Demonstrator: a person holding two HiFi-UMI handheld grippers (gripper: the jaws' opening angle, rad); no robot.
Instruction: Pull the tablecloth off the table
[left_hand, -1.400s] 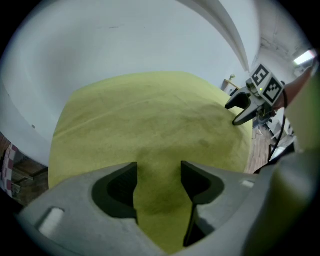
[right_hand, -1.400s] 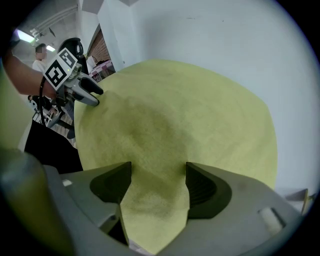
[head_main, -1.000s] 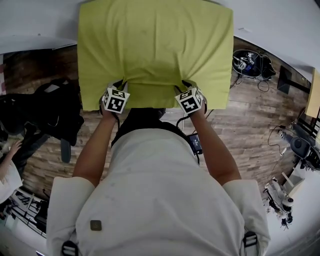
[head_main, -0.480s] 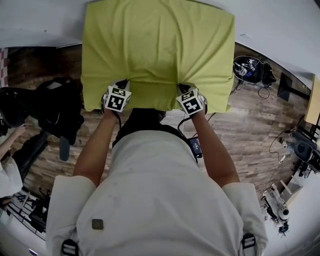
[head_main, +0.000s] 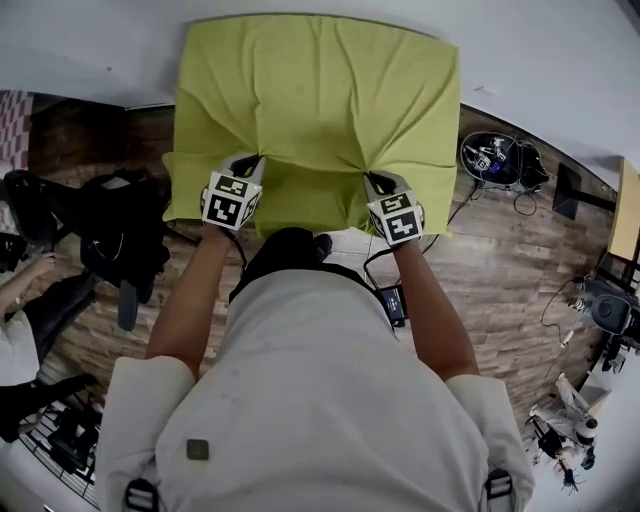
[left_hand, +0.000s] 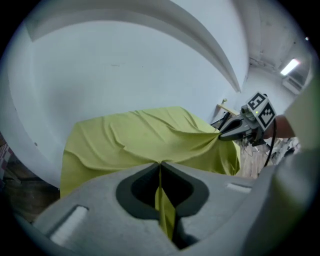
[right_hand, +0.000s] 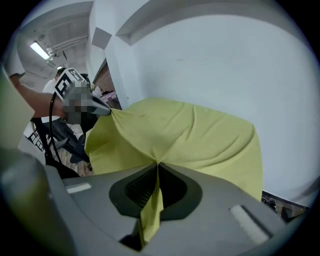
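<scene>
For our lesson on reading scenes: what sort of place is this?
Probably an indoor lab or workroom: a plank floor, loose cables and gear lying on it, and a spread yellow-green tablecloth.

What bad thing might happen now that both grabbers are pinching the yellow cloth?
1. Each pinch is small. The left gripper and the right gripper are each shut on only a thin fold of the tablecloth, so a hard tug may make it slip out.
2. The cloth hangs down at the sides, so a far corner might catch and drag as it is pulled.
</scene>
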